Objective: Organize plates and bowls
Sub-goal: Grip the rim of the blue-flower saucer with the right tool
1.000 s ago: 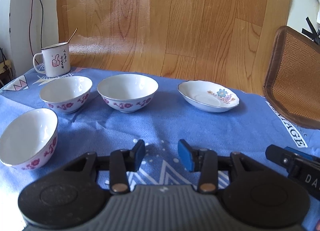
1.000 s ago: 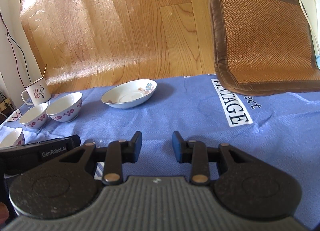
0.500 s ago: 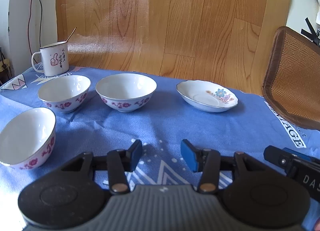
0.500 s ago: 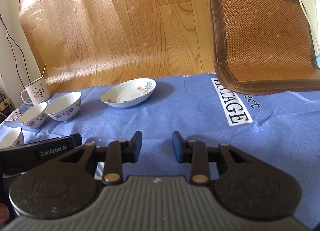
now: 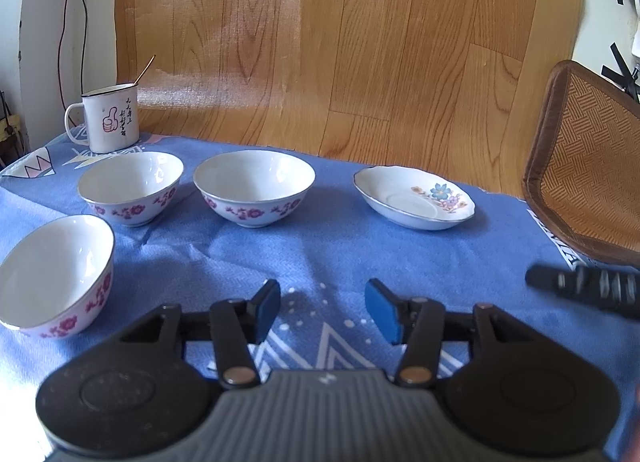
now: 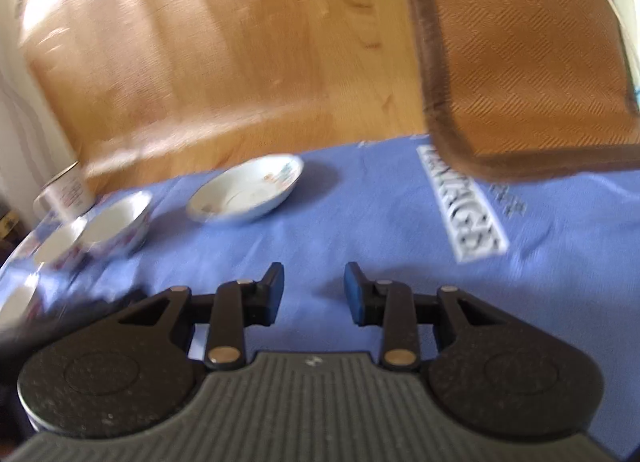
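Hovering over the blue-clothed desk [image 5: 320, 254], the left tool [image 5: 322, 306] has just been spreading, nothing between; the right tool [image 6: 314, 290] gapes empty. Three bowls [image 5: 254, 189] sit ahead-left, the plate [image 5: 414, 203] ahead-right.

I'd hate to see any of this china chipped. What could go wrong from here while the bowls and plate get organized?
1. The tablecloth is wrinkled between the bowls, so a dragged bowl may snag and tip.
2. The middle bowl and back-left bowl sit close; gripping one rim might knock the other.
3. The right hand-held gripper view is blurred, and the flowered plate is shallow, so a hasty rim pinch could slip.
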